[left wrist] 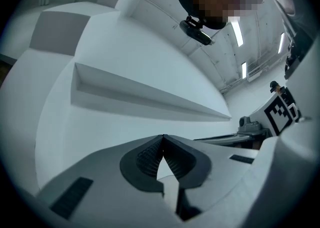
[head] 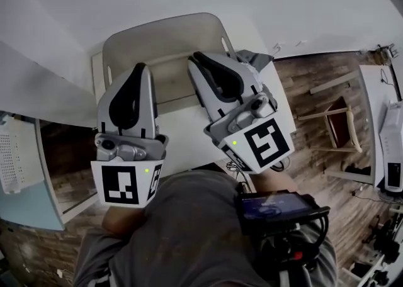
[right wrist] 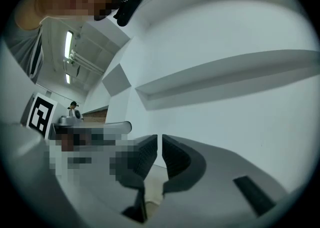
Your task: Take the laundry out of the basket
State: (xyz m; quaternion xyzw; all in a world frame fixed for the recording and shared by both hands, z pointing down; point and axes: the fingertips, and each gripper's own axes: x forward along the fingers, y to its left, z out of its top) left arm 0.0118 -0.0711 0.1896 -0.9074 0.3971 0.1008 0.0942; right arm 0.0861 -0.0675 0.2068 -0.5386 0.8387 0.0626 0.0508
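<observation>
Nothing grasped yet: left hand-held gripper (head: pixel 140 67) and right hand-held gripper (head: pixel 194 58), pinched narrow and empty, likely must open into the basket (head: pixel 165 33) ahead.

Two grippers, left gripper (head: pixel 140 67) and right gripper (head: pixel 193 58), one basket (head: pixel 165 27), one table (head: pixel 182 146)

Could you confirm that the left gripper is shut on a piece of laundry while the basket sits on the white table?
Not quite: the left gripper is shut, but on nothing. The left gripper view shows its jaw tips meeting with no laundry between them. The basket does sit on the white table.
</observation>
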